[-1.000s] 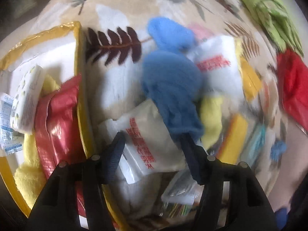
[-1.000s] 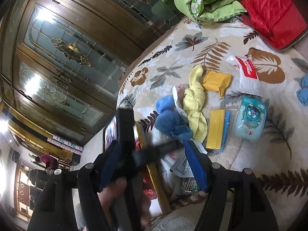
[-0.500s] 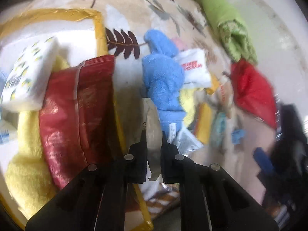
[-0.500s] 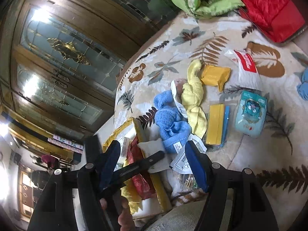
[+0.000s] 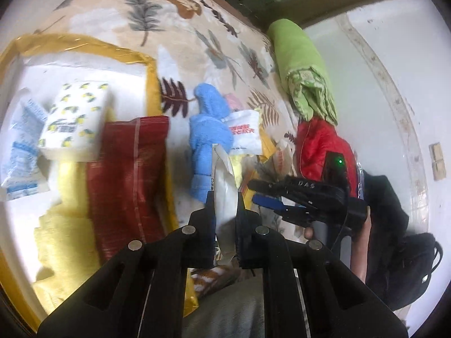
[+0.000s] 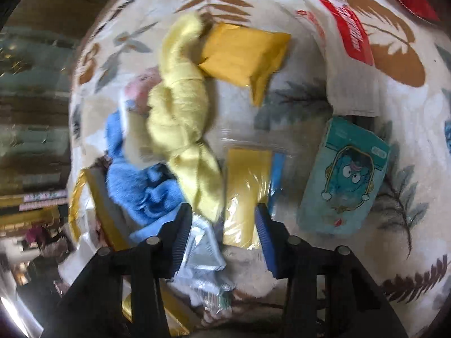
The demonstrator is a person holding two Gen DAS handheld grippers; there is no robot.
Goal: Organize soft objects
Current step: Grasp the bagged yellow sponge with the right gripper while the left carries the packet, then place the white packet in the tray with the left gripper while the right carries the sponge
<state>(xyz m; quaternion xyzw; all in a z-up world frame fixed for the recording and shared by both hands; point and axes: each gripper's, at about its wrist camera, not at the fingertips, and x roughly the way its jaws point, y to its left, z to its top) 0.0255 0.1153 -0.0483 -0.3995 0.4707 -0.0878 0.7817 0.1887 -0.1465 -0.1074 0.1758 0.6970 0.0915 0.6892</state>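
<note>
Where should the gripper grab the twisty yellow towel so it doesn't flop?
Probably at the narrow waist of the yellow towel, where the twist pinches it thin between the two fat bulges. Come from straight above, jaws across its length: it lies flat on the leaf-print blanket, with the blue towel and orange pouch crowding its sides.

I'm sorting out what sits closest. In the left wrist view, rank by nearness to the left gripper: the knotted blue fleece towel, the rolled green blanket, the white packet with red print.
1. Knotted blue fleece towel, just beyond the left gripper, slightly left.
2. White packet with red print, behind the towel, right.
3. Rolled green blanket, far upper right.
</note>
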